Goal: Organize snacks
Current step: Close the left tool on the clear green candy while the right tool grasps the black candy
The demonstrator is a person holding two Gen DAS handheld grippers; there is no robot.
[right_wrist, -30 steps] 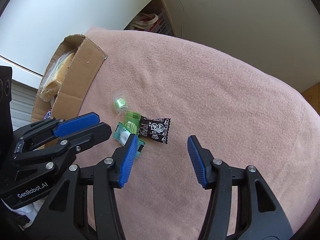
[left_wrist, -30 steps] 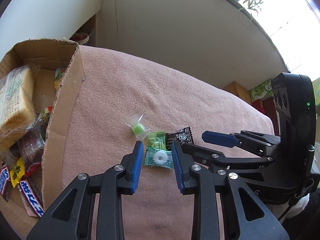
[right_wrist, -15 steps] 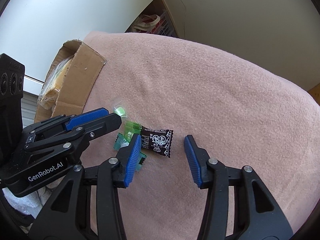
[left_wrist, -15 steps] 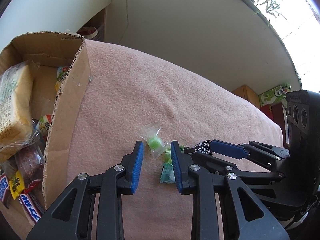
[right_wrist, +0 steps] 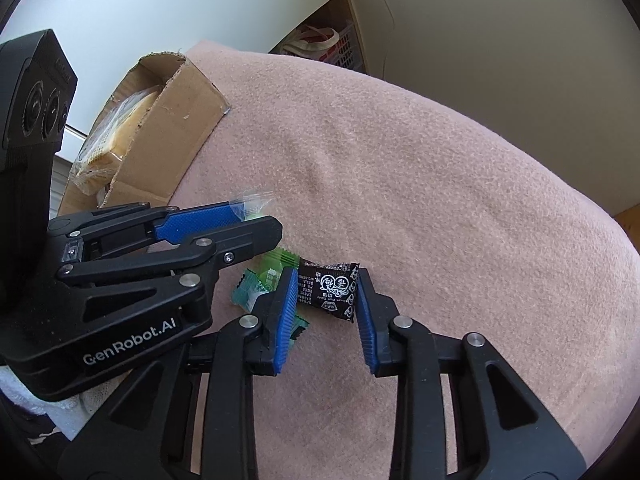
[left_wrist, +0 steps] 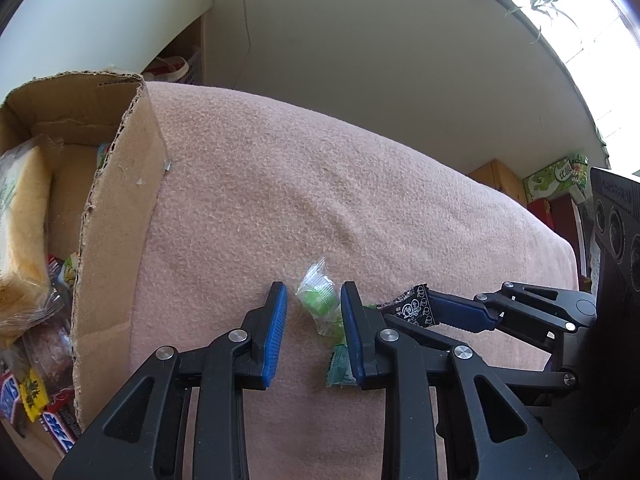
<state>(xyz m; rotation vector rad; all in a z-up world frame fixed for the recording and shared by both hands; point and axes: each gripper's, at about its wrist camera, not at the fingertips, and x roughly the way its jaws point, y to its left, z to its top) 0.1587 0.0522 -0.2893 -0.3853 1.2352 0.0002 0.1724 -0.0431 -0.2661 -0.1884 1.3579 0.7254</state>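
On a pink blanket [left_wrist: 320,180] lie several small sweets. My left gripper [left_wrist: 312,286] points steeply down and straddles a clear-wrapped green candy [left_wrist: 318,300]. The candy lies against the right pad, with a gap on the left, so the jaws stand open. My right gripper [right_wrist: 326,272] is closing on a black candy packet [right_wrist: 328,288], and both pads meet its ends. A light green packet [right_wrist: 276,268] and a teal mint packet [right_wrist: 250,292] lie partly under the fingers between the two grippers.
An open cardboard box [left_wrist: 116,240] stands at the blanket's left edge with a wrapped bread pack [left_wrist: 20,220] and chocolate bars [left_wrist: 16,396] inside. Beyond the blanket are a white wall and a basket on the floor [right_wrist: 320,44]. The two grippers nearly touch.
My left gripper moved forward off the teal mint packet to straddle the clear-wrapped green candy. My right gripper shifted over the black packet and its jaws narrowed onto it.
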